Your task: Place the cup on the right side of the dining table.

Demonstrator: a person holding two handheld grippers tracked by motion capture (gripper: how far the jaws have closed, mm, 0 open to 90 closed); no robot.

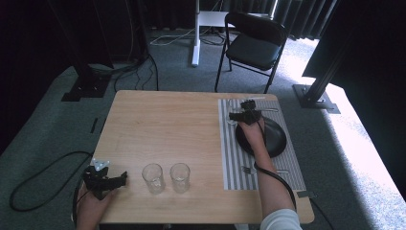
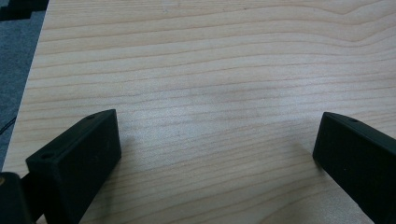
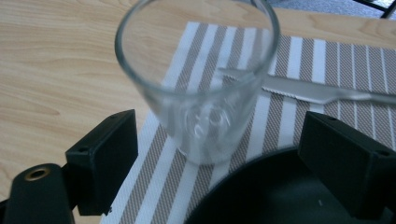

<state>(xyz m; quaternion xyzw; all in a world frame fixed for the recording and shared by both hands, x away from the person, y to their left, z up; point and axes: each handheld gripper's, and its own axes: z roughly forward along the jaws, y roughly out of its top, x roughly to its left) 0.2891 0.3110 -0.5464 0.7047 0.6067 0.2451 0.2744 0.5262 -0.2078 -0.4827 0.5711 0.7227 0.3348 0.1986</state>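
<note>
Glare blurs the far end of the striped placemat [image 1: 232, 167], where the right tongs [image 1: 243, 114] stand open around a clear glass [image 3: 198, 79] beside a black plate [image 1: 276, 139] and a knife [image 3: 322, 93]. Left tongs [image 1: 107, 181], open and empty, rest on the worktop [image 1: 167, 124] near two glasses [image 1: 166, 178].

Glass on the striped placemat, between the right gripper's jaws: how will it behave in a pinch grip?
The glass looks smooth, clear and tapered toward its base, so it may slip downward unless squeezed near the rim. It is probably rigid and breakable. It stands upright on the placemat beside the dark plate; a sideways nudge could tip it.
</note>
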